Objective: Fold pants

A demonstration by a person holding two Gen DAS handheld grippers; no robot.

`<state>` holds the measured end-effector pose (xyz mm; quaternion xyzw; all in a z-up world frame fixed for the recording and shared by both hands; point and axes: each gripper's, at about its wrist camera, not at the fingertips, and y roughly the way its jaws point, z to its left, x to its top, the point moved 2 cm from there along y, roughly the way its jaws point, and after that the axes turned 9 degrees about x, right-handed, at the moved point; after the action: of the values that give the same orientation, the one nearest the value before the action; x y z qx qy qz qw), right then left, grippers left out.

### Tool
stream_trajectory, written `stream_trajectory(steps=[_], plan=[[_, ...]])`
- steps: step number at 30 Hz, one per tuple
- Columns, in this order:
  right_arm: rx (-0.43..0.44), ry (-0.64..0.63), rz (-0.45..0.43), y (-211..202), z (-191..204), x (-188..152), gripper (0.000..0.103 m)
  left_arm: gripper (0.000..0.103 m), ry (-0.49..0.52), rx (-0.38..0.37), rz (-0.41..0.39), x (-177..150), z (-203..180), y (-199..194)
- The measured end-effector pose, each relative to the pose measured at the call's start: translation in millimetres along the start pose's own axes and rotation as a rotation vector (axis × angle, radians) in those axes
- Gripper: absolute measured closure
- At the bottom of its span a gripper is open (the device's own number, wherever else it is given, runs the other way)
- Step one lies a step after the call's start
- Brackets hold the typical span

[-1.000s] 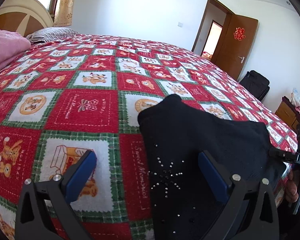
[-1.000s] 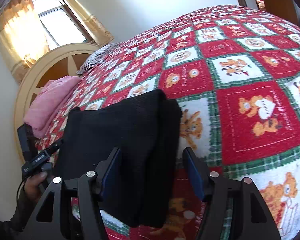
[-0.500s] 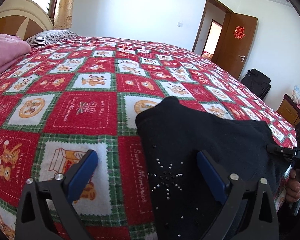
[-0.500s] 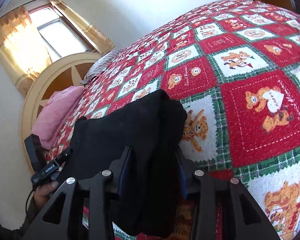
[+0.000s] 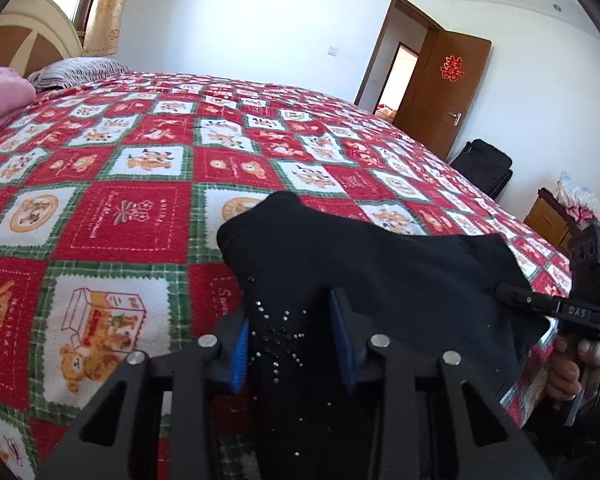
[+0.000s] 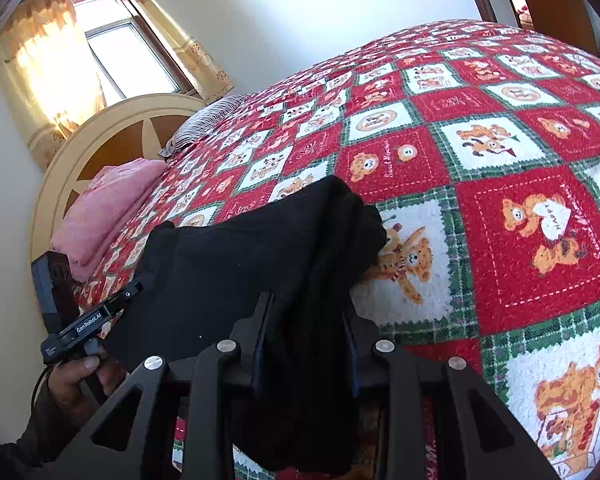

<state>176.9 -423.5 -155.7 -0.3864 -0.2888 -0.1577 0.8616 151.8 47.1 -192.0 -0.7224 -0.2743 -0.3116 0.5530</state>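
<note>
The black pants (image 5: 380, 280) lay in a thick folded bundle on the near edge of the bed (image 5: 140, 208), on its red and green bear blanket. The left claw (image 5: 296, 344) had just been closing, and its blue pads pinched the end of the pants with the little shiny studs. The right claw (image 6: 306, 344) had also just been closing, and it squeezed a fat fold at the other end of the pants.

A few things could have gone wrong from there. The bundle was thick, with many layers. A claw might have held only the top layers, so the bottom ones would drop out when lifted. The cloth looked soft and smooth, so it could slip out of the pads if the pull was quick. If one hand went up before the other, the fold would twist and turn out crooked. The pants were also close to the edge of the bed, so a loose end could slide off toward the floor.
</note>
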Motion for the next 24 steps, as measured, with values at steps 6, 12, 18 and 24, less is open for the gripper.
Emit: stream_trajectory(steps=[6,12,18,24], plan=[[0.000,-0.021,0.002,-5,6,0,0.074,0.076,-0.107,-0.097,0.005,-3,18,0],[0.036,-0.055,-0.019,-18,21,7,0.075,0.091,-0.111,-0.105,-0.010,0,18,-9],[0.060,-0.086,-0.018,-23,37,17,0.076,0.092,-0.140,-0.112,-0.046,8,25,-28],[0.095,-0.137,-0.005,-5,54,42,0.076,0.092,-0.163,-0.046,-0.119,23,48,-51]])
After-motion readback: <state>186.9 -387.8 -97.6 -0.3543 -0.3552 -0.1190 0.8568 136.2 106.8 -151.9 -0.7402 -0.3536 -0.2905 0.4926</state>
